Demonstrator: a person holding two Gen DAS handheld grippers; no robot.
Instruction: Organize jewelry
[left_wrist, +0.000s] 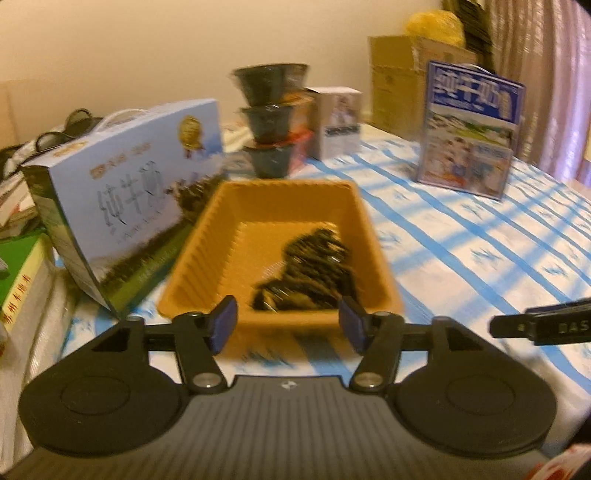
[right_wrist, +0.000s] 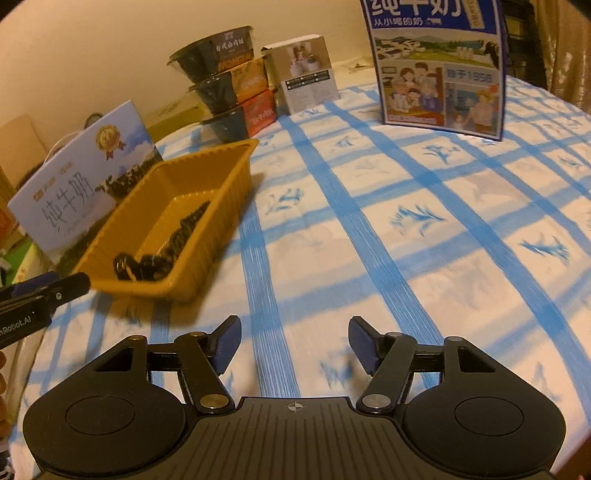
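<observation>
From the left wrist camera, the left gripper (left_wrist: 288, 325) hovered with its jaws spread wide and nothing between the blue pads (left_wrist: 225, 321), just short of the near wall of an orange ribbed plastic tray (left_wrist: 373, 236) that stood on the blue-and-white checked tablecloth (left_wrist: 480, 251). A dark, blurred heap of jewelry (left_wrist: 314, 269) lay on the tray floor, toward its near right part; single pieces could not be told apart. A light-blue milk carton box (left_wrist: 122, 195) lay tilted just left of the tray, three stacked dark bowls (left_wrist: 271, 118) stood behind it, a small white box (left_wrist: 340, 122) stood beside the bowls, and a dark-blue milk box (left_wrist: 471, 129) stood upright well to the right. The tip of the right gripper (left_wrist: 539, 326) showed at the right edge. From the right wrist camera, the right gripper (right_wrist: 293, 343) was likewise released, jaws apart and empty over bare tablecloth (right_wrist: 406, 258), well right of the tray (right_wrist: 218, 236). The jewelry (right_wrist: 166, 243) ran as a dark string along the tray floor toward its near corner. The left gripper (right_wrist: 44, 291) reached in from the left edge near the tray's near corner; whether it touched the tray could not be told. The stacked bowls (right_wrist: 229, 92), white box (right_wrist: 306, 81) and dark-blue milk box (right_wrist: 439, 66) stood along the far side, and the light-blue carton (right_wrist: 81, 188) leaned behind the tray.
</observation>
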